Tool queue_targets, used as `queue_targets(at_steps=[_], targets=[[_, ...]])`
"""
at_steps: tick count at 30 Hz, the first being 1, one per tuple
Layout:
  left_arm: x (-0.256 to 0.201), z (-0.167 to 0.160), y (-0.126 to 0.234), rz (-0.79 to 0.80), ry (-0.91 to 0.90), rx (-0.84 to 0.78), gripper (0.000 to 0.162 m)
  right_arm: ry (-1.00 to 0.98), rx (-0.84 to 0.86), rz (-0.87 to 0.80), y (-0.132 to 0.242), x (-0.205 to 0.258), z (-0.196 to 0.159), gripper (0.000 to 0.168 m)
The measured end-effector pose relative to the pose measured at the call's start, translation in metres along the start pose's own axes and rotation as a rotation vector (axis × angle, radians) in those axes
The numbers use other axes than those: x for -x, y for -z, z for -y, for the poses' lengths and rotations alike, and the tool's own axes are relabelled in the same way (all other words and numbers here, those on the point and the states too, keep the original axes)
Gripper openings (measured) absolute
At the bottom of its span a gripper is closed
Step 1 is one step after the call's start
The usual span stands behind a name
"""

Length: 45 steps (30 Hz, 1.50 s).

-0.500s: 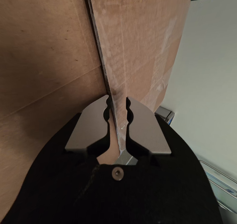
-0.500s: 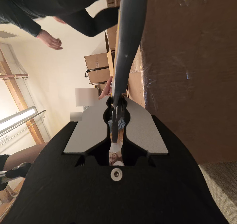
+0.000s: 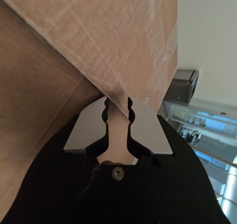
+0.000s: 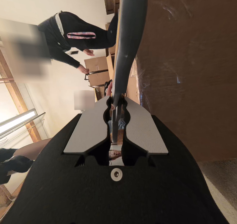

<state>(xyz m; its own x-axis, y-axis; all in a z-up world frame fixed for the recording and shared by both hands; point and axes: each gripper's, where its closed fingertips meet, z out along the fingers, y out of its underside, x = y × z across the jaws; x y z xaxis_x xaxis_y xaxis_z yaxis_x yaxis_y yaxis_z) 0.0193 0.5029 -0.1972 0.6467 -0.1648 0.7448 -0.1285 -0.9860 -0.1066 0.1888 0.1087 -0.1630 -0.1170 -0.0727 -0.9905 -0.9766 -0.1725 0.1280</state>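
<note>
My left gripper point(image 3: 117, 99) is open a little, with the corner of a taped cardboard flap point(image 3: 102, 44) lying slantwise between its fingers. The flap's edge touches the left fingertip point(image 3: 101, 102). Plain brown cardboard point(image 3: 32, 89) fills the left of that view. My right gripper point(image 4: 116, 98) is shut on a long grey tool with a yellow edge point(image 4: 128, 38). The tool's thick handle reaches up past the fingertips and its thin end sits between the fingers. A large brown cardboard box wrapped in clear film point(image 4: 186, 76) stands close on the right of the tool.
A person in black point(image 4: 79, 38) bends over stacked cardboard boxes point(image 4: 97, 65) farther off. Grey carpet point(image 4: 224, 179) lies under the big box. A grey wall device point(image 3: 182, 86) and a glass railing point(image 3: 205, 121) are to the right of the flap. Left tips to right tips: about 45 cm.
The left view has turned: the flap edge ran straight up between the fingers and now lies slantwise, with the fingers slightly wider. The right gripper still holds the tool; the person has moved into view.
</note>
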Motion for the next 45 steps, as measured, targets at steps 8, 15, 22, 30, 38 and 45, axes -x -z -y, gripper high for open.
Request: queue_targets(at_steps=[8, 15, 22, 30, 38, 45], targets=[[-0.012, 0.015, -0.016, -0.306, 0.424, -0.214, 0.010, -0.036, 0.002, 0.002, -0.007, -0.004, -0.005, 0.015], [-0.017, 0.006, -0.015, -0.244, 0.348, -0.230, 0.012, -0.046, -0.017, 0.007, -0.011, -0.004, -0.005, 0.015], [-0.020, 0.000, -0.018, -0.276, 0.364, -0.280, 0.010, -0.028, 0.014, 0.005, -0.020, -0.004, -0.006, 0.014], [-0.020, -0.004, -0.016, -0.109, 0.330, -0.107, 0.012, -0.015, -0.154, -0.062, -0.074, -0.030, 0.000, 0.015], [-0.024, -0.003, -0.014, -0.187, 0.374, -0.142, 0.010, -0.152, -0.190, -0.106, -0.129, -0.048, -0.048, 0.015], [-0.021, -0.003, -0.016, -0.126, 0.241, -0.165, 0.011, -0.056, -0.595, -0.169, -0.102, -0.053, -0.004, 0.015]])
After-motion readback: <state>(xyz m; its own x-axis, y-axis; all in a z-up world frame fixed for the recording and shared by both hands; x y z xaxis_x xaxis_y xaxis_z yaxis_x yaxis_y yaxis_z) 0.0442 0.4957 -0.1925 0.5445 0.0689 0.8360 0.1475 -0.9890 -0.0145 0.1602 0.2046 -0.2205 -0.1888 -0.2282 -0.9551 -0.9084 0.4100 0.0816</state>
